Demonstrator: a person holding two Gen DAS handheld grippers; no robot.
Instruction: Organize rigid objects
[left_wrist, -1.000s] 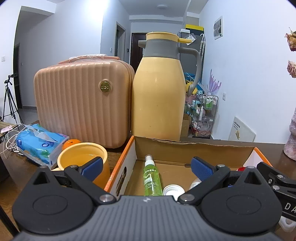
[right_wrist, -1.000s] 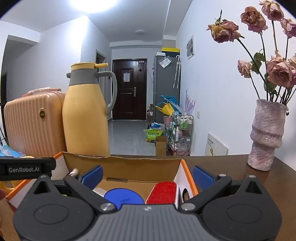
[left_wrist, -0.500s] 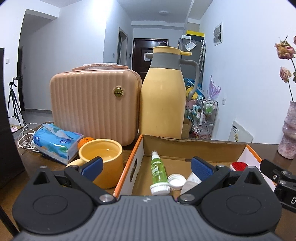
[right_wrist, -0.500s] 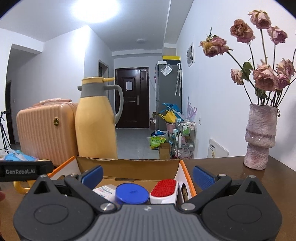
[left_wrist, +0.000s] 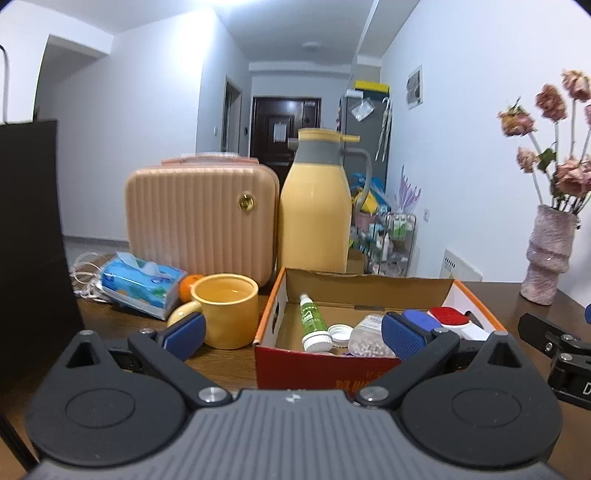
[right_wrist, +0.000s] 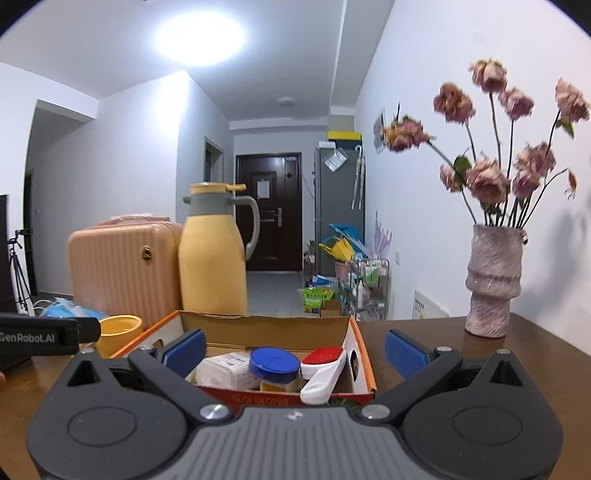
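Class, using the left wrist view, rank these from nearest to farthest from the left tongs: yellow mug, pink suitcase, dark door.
1. yellow mug, just ahead of the left tongs, on their left side.
2. pink suitcase, behind the mug on the table.
3. dark door, at the hallway's far end.

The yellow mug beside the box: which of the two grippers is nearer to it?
Left. The left gripper has one blue finger just in front of the yellow mug; the right gripper sits farther right, facing the box.

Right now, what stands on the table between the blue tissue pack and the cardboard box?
In the left wrist view, a yellow mug and, behind it, a small orange sit between the tissue pack and the cardboard box.
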